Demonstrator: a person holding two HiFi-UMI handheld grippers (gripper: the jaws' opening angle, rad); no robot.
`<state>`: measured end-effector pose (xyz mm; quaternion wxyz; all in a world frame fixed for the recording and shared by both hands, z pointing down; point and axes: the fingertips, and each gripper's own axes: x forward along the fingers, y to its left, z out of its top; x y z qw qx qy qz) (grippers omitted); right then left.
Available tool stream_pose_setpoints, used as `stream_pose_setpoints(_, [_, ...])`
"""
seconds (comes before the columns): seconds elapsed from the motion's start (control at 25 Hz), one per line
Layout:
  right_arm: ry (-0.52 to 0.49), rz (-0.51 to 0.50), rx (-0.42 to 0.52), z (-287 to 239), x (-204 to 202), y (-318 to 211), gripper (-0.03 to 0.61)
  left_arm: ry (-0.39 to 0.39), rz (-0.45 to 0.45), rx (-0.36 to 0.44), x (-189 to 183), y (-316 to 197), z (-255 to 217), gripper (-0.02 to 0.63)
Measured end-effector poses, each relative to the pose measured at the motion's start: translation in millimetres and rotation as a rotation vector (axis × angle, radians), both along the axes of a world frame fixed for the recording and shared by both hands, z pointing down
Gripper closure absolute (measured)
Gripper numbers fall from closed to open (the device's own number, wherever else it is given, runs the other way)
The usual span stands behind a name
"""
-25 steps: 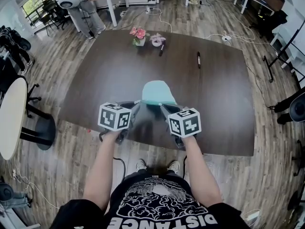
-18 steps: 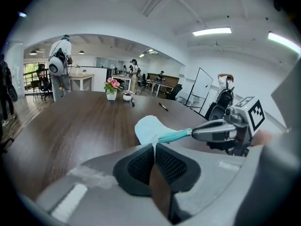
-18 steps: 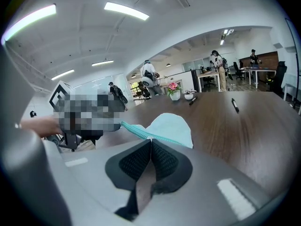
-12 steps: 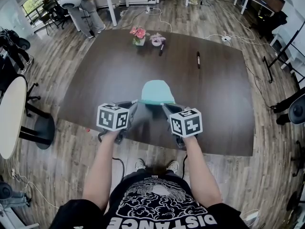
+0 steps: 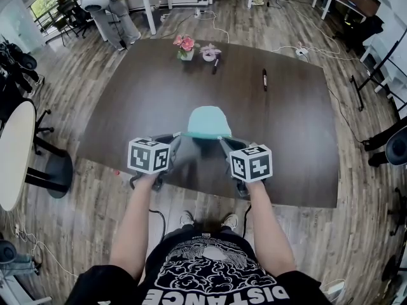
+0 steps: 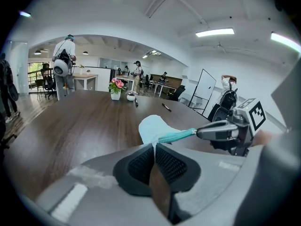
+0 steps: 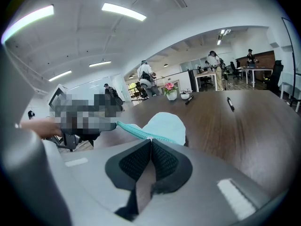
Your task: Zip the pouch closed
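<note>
While the head view only placed the teal pouch [image 5: 206,121] at the table's [image 5: 286,119] near side, your gripper views showed the left tool [image 6: 154,147] and right tool [image 7: 150,142] each clamped shut on opposite ends of its zip [image 6: 176,136].

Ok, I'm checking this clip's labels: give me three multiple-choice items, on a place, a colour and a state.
1. Where do the pink flowers stand on the table? A) far edge B) near edge C) middle
2. What colour is the pouch? A) red B) light teal C) black
3. How do the left tongs and right tongs stand? A) both open B) one open C) both shut on the pouch
Answers: A, they sit at the side away from the person; B, its fabric shows pale teal; C, each gripper view shows them closed on its edge.
</note>
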<state>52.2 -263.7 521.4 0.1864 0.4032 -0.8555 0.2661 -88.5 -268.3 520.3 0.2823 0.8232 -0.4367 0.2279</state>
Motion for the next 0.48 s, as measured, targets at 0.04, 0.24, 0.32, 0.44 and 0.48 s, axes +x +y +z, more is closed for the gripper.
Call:
stream_pose_setpoints(0.04, [0.000,0.001,0.000,0.1,0.7,-0.1,0.571,0.001,-0.001,0.000,-0.2,0.0,0.0,0.595])
stream_pose_setpoints(0.24, [0.003,0.005,0.001,0.0,1.8,-0.6,0.571,0.002,-0.001,0.000,0.8,0.1,0.6,0.595])
stream_pose_setpoints(0.32, [0.003,0.007,0.000,-0.9,2.1,-0.5,0.571,0.001,0.000,0.000,0.6,0.2,-0.3,0.594])
stream_pose_setpoints(0.44, [0.004,0.010,-0.001,-1.6,3.1,-0.7,0.571,0.000,0.002,0.000,1.4,-0.1,-0.8,0.595])
stream_pose_setpoints(0.48, [0.003,0.010,-0.001,-1.7,3.3,-1.0,0.571,0.001,0.003,0.000,1.7,-0.4,-0.7,0.594])
